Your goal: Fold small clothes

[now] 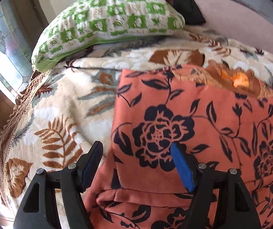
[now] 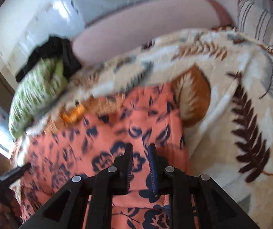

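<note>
A salmon-orange garment [image 1: 174, 114] with a dark blue flower print lies spread on a cream blanket [image 1: 69, 105]. Its near edge is doubled into a fold at the bottom of the left wrist view. My left gripper [image 1: 137, 146] hangs open over the garment's left border, one finger above the blanket and the blue-padded one above the cloth. In the right wrist view the same garment [image 2: 98, 133] fills the lower middle. My right gripper [image 2: 140, 147] hovers over it near its right border. Only a narrow slit separates the jaws, and I see no cloth pinched in it.
A green-and-white pillow [image 1: 107, 19] rests at the blanket's far side with a black item [image 1: 186, 5] behind it. A pink padded surface [image 2: 146, 28] and a striped cushion [image 2: 254, 13] lie beyond. A window [image 1: 0, 47] is at left. The left tool and a hand [image 2: 4, 187] show at lower left.
</note>
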{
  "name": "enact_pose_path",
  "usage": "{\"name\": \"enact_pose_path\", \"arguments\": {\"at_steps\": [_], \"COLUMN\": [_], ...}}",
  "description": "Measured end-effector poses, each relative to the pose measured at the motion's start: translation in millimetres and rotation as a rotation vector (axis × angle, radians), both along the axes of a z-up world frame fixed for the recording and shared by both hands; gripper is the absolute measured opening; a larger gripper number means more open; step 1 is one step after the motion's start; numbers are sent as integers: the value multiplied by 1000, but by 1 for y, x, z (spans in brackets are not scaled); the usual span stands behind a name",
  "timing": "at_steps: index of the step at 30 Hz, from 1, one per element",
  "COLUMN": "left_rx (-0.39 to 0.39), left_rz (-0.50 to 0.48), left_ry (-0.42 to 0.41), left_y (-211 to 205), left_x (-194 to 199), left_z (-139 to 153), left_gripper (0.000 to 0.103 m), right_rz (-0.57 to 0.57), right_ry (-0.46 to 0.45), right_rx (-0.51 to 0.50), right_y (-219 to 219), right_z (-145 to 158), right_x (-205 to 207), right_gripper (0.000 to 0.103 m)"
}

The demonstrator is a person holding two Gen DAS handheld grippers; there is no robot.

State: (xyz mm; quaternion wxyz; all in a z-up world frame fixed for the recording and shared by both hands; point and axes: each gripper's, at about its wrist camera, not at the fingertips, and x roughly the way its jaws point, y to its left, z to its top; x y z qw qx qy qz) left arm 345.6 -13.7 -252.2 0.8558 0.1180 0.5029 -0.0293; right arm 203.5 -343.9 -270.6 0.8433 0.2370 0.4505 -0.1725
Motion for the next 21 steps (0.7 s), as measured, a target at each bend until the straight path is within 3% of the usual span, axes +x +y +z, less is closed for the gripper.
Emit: {"name": "enact_pose_path", "arguments": {"at_steps": [1, 4, 7, 9, 11, 13, 15, 18, 21], "left_rx": [14, -18, -69, -55, -44, -61, -74, -93, -123], "left_rz": [-10, -3, 9, 0, 7, 25, 17, 1, -58], "left_ry": [1, -17, -43, -23, 18, 14, 7, -47, -35], "left_y": [-2, 3, 7, 4, 2, 5, 7, 5, -5], "left_x": [0, 0, 2, 5, 8, 9, 8, -1, -10], "left_z": [-4, 6, 12, 6, -5, -3, 2, 14, 18], "left_gripper": [76, 78, 78, 78, 80, 83, 83, 83, 83], "right_rz": [3, -1, -9, -8, 3, -4, -4, 14, 146], "right_ry": [13, -24, -135, -101, 24, -25, 10, -93, -81], "right_rx": [-11, -21, -57, -82, -37, -42, -31, 3, 94], "right_y": [2, 3, 1, 0, -9, -12, -10, 0, 32], "right_z": [-9, 5, 24, 20, -6, -5, 3, 16, 9], "right_x": [1, 3, 3, 10, 23, 17, 18, 9, 16], "right_gripper": [18, 17, 17, 18, 19, 19, 19, 19, 20]}}
